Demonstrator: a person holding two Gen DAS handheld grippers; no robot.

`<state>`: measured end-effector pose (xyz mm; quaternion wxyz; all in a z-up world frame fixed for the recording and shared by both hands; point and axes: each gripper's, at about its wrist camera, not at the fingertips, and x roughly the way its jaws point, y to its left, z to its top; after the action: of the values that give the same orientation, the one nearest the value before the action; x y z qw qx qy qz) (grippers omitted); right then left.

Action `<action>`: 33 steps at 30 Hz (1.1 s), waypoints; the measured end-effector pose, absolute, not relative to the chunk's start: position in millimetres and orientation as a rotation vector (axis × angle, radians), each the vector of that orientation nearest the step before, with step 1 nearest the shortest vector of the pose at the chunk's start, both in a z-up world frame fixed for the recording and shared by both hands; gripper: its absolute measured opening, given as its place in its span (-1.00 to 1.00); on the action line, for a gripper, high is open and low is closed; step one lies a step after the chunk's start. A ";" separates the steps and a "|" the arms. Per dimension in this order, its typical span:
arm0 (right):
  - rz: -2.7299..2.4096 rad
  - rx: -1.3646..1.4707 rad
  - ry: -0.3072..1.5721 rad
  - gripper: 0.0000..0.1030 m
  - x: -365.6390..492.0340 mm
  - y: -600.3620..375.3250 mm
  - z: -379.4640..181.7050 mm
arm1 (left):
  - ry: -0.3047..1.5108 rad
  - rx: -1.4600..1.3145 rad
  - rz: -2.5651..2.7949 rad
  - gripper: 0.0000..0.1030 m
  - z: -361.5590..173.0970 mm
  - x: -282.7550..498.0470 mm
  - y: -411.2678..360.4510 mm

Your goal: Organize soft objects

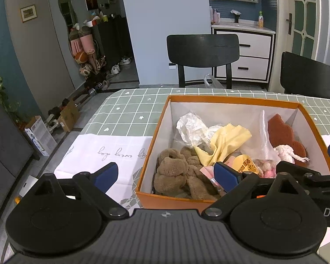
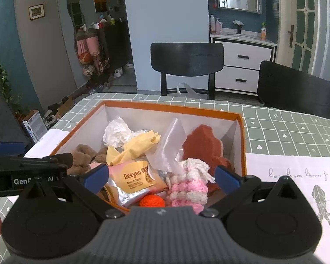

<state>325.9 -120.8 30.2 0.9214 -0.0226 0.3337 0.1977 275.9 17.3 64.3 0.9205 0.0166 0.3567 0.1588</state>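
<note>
An orange box (image 1: 158, 118) (image 2: 243, 140) on the table holds soft things: a brown plush toy (image 1: 176, 173), a yellow cloth (image 1: 226, 143) (image 2: 134, 145), crumpled white plastic (image 1: 191, 127) (image 2: 116, 132), a red-brown sponge (image 1: 281, 132) (image 2: 204, 145), a pink-and-white knitted piece (image 2: 189, 187), an orange yarn ball (image 2: 151, 200) and a snack packet (image 2: 136, 180). My left gripper (image 1: 166, 175) is open over the box's near left corner, above the plush toy. My right gripper (image 2: 162, 177) is open and empty over the box's near edge, straddling the packet and the knitted piece.
The table has a green grid cloth (image 1: 129, 114) and white paper sheets (image 1: 103, 151) (image 2: 297, 176) on both sides of the box. Two black chairs (image 1: 202, 50) (image 2: 297, 88) stand behind the table. The left gripper's body shows in the right view (image 2: 26, 176).
</note>
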 end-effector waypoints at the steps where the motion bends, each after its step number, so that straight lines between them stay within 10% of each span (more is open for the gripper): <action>1: 0.406 -0.047 0.686 0.95 325.5 -120.9 30.0 | 0.734 0.038 0.329 1.00 64.2 275.9 16.7; 33: 0.376 -0.058 0.674 0.95 319.8 -123.2 31.0 | 0.727 0.053 0.332 1.00 65.2 274.8 13.3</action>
<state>319.8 -123.2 31.0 0.9260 -0.0285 0.3287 0.1834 274.8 13.3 65.2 0.9208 0.0258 0.3540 0.1616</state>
